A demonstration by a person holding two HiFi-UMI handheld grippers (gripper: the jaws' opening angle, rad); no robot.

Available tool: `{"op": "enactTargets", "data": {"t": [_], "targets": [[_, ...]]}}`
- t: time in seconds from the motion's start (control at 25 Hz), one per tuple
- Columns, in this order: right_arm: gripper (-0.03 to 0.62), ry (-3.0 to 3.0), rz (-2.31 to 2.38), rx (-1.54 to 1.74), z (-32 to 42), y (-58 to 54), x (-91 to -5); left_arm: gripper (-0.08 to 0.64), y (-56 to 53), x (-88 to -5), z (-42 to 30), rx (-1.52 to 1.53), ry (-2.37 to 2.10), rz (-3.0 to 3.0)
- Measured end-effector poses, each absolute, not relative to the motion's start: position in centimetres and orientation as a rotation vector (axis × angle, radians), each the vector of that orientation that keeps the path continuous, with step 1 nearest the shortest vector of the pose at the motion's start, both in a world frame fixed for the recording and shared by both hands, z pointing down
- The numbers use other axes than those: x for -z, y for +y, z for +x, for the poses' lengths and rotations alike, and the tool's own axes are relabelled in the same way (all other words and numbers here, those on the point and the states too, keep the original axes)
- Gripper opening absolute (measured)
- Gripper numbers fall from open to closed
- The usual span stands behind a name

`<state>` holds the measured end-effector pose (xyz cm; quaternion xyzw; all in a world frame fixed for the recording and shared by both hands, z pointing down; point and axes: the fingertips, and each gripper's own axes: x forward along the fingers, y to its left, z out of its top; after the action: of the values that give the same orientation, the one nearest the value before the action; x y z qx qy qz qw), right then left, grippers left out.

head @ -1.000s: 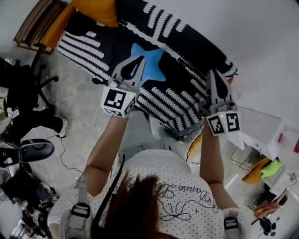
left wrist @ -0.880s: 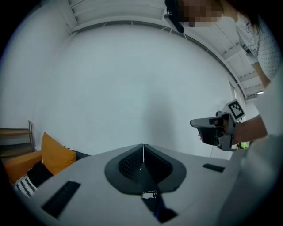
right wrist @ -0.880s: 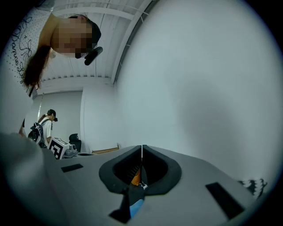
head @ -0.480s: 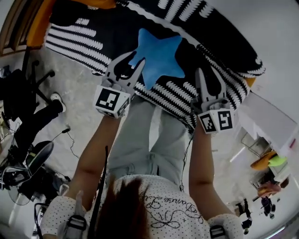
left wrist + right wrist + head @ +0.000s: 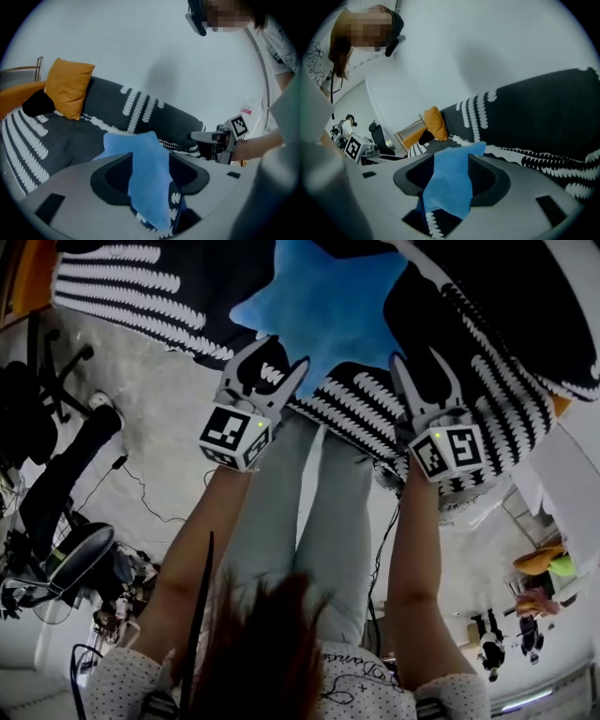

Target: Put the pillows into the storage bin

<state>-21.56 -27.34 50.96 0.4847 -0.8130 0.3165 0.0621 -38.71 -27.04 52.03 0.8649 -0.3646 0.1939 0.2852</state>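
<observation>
Left gripper (image 5: 281,357), right gripper (image 5: 417,367) now lower, at blue star pillow (image 5: 328,306) on sofa (image 5: 487,362). Jaws just opening, pillow tips between them, not yet clamped. Grasp likely next.

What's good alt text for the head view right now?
Seen from above, a person's left gripper and right gripper reach toward a blue star pillow on a black-and-white patterned sofa. Both pairs of jaws have just been opening, with nothing between them yet.
</observation>
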Motion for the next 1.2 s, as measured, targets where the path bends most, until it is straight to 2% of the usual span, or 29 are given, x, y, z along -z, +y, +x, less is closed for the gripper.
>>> {"op": "enactTargets", "data": {"t": [0.12,0.32,0.44,0.52,0.72,0.84,1.2], "targets": [[0.315,-2.421,1.369,-0.988,-22.8,-26.4,-55.9,0.265,-23.9,-57.2,-38.9,-0.553,-0.938,2.185],[0.36,-2.37,1.348,-1.001,-22.4,-25.5,-59.3,0.325,-19.3,-62.6,-38.0,-0.661,-0.851,2.059],[0.42,-2.349,1.307,-1.056,-22.2,-25.0,-60.8,0.367,-17.4,-63.9,-37.1,-0.706,-0.812,2.021],[0.423,-2.339,1.254,-1.05,-22.5,-24.7,-61.2,0.387,-16.9,-64.4,-36.6,-0.707,-0.807,1.987],[0.334,-2.338,1.2,-0.974,-23.1,-24.2,-60.9,0.388,-17.4,-65.7,-36.8,-0.734,-0.84,1.974],[0.276,-2.334,1.188,-0.949,-23.8,-23.8,-60.8,0.287,-17.4,-66.1,-38.2,-0.749,-0.852,1.99],[0.132,-2.394,1.234,-0.934,-24.9,-25.1,-55.9,0.192,-19.0,-60.9,-39.5,-0.586,-0.826,1.989]]}}
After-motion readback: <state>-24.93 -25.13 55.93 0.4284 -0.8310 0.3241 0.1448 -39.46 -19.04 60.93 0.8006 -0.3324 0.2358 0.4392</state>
